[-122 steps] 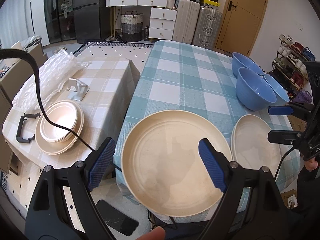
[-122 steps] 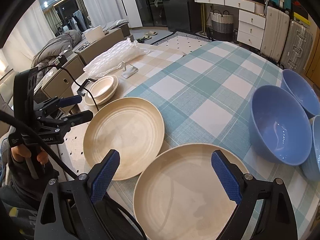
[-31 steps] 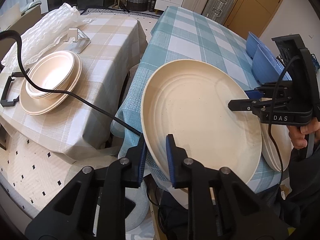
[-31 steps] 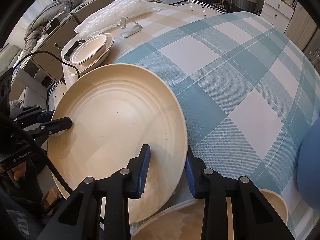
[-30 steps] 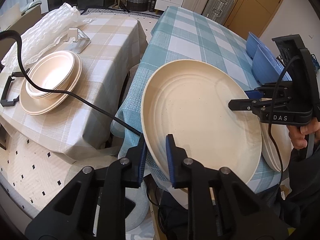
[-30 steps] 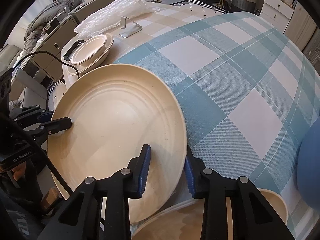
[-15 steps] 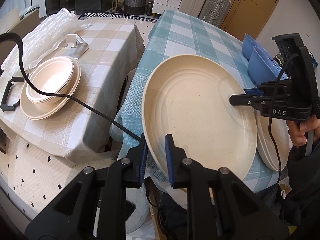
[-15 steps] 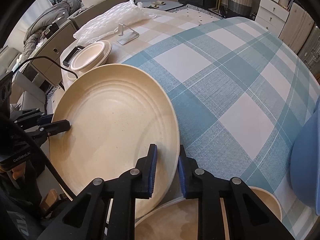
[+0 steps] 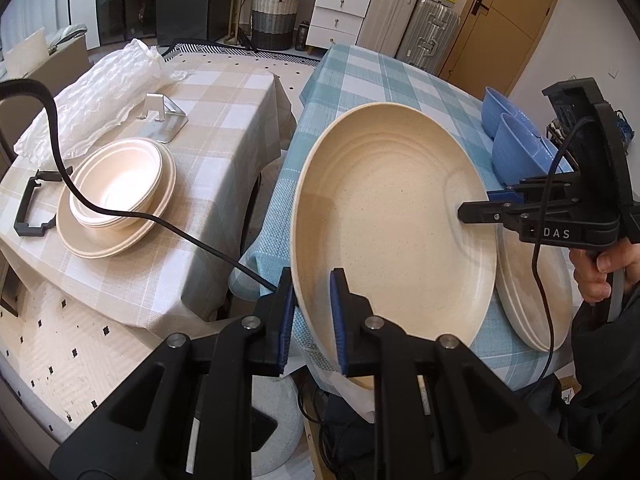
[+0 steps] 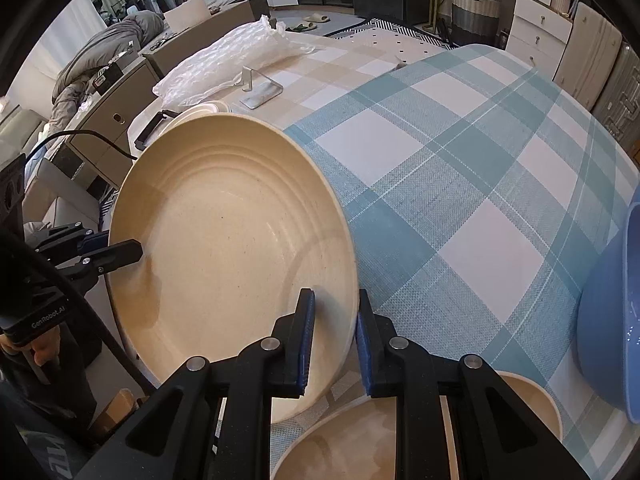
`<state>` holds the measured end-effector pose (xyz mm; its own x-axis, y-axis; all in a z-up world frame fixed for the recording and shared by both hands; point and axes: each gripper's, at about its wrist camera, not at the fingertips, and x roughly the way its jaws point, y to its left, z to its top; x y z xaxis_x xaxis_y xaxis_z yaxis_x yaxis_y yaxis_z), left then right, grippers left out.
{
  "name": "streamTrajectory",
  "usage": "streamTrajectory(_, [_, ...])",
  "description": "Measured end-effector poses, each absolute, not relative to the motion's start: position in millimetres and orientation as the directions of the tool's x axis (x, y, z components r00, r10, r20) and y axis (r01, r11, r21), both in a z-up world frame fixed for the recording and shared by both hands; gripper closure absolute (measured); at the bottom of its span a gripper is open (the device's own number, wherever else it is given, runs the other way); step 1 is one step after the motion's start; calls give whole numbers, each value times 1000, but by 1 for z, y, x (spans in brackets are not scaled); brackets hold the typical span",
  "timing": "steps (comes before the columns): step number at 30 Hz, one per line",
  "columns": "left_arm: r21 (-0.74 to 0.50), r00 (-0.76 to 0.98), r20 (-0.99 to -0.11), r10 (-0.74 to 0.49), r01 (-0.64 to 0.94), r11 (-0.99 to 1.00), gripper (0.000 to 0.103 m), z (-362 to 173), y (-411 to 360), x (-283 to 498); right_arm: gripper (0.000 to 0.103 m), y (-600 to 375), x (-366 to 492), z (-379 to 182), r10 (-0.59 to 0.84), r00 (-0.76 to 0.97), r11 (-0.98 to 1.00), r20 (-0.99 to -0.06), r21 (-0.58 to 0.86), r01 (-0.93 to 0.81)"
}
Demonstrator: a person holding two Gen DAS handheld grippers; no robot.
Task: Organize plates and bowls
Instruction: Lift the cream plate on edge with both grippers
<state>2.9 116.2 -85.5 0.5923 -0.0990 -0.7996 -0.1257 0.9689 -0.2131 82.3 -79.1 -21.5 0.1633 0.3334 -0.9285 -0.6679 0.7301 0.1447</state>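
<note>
we hold the large cream plate between both grippers, tilted and lifted clear of the blue checked table near its front left corner: the left gripper has its jaws closed narrow on the rim nearest us, and the right gripper has just been closing and now pinches the opposite rim, with the plate's edge between its blue pads. a second cream plate lies on the same table just beside it to the right, towards the front edge, and the blue bowls sit along the right edge. on the beige checked table to the left a stack of cream dishes waits, probably where this plate belongs. to do this carry well we should move both hands together at one pace, keep the grips firm so the rim does not slip, hold the tilt steady, and keep the black cable that drapes over that stack from catching under the plate
</note>
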Motion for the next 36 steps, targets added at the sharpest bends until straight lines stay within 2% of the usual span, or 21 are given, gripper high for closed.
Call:
streamTrajectory(16, [-198,651,-754,-80,-109,974,89,-43,109,-7,84,-86,68,24,386,233,731,-893,143,-667])
streamTrajectory(36, [-181,699,-705,-120,-13,983,89,1,55,-10,84,-143,33,78,385,359,793,-850,105,-601])
